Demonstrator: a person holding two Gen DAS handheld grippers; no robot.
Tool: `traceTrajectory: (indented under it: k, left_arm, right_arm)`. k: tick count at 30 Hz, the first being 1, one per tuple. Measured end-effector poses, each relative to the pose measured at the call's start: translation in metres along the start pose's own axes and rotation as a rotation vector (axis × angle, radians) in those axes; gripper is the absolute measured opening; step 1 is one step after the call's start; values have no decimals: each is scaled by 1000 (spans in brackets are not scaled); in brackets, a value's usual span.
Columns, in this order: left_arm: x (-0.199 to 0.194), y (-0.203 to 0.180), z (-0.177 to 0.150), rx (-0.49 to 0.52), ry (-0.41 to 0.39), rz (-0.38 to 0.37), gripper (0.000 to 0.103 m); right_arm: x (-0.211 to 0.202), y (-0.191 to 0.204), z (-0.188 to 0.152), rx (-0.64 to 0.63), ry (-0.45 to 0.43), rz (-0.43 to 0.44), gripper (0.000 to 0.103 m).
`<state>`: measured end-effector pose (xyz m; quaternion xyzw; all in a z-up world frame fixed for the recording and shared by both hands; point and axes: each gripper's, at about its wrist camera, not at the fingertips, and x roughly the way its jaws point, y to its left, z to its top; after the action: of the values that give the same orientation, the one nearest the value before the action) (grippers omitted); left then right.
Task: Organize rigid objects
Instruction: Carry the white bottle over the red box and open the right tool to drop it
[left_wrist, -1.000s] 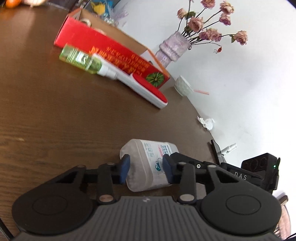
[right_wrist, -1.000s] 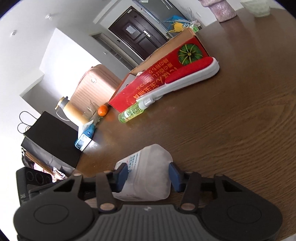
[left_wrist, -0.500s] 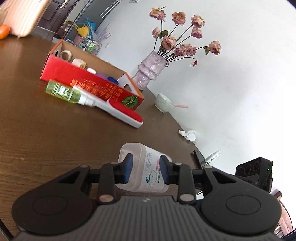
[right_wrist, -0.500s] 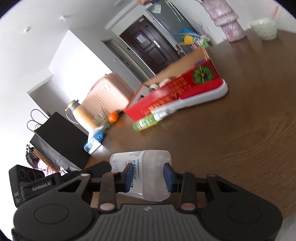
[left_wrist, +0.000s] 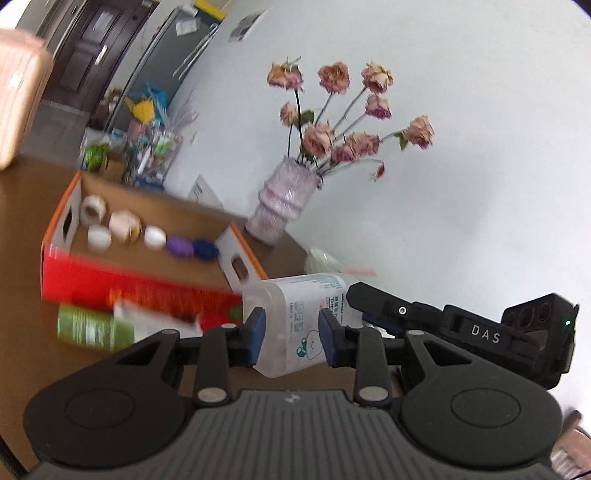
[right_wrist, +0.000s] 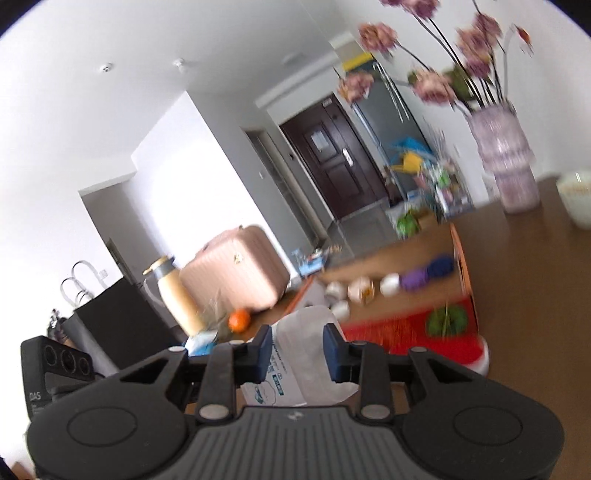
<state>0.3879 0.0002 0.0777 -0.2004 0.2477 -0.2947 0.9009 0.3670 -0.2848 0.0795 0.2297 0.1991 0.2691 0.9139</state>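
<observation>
- I am in the carrying step: the clear plastic bottle (left_wrist: 295, 317) is off the counter (left_wrist: 26, 236) and held from two ends, and I judge it should go into the red cardboard box (left_wrist: 110, 280).
- The left gripper (left_wrist: 290, 341) has its jaws nearly closed, the blue pads pressing both sides of the bottle near its flat bottom end.
- The right gripper (right_wrist: 297, 352) has its jaws at their tightest, clamped on the same bottle (right_wrist: 306, 354) from the opposite side; in the left view I see its black body just behind the bottle.
- Both grippers point only a little below level, toward the box, and both pictures are blurred, so I cannot tell small details on the label.
- The box (right_wrist: 406, 332) is open on top and has a row of small round things inside; free space seems to remain beside them.
- A green spray bottle (left_wrist: 92, 328) and a red and white brush (right_wrist: 443, 354) lie on the counter against the front wall of the box.
- For the next move I think both hands must travel together over the front wall, then lower the bottle into the free part and release at the same time, otherwise it can twist.
</observation>
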Motion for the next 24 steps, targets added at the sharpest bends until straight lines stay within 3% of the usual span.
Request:
traceTrajectory:
  k: [5, 11, 14, 17, 20, 23, 24]
  left_arm:
    - [41, 21, 46, 49, 6, 31, 31]
    - [105, 75, 83, 15, 75, 61, 31]
    - [137, 109, 94, -19, 113, 76, 31]
    - [178, 143, 100, -20, 191, 139, 31]
    - [214, 180, 97, -76, 229, 291, 25]
    - [221, 193, 93, -87, 247, 310, 26]
    - [218, 191, 95, -63, 235, 297, 26]
  right_arm:
    - [50, -11, 42, -44, -20, -9, 31]
    - [127, -44, 71, -40, -17, -35, 31]
    - [174, -72, 73, -8, 32, -74, 31]
    - [223, -98, 69, 32, 99, -117, 32]
    - [271, -122, 59, 58, 191, -168, 38]
    - [292, -128, 51, 81, 243, -207, 34]
    - [288, -124, 52, 65, 215, -196, 42]
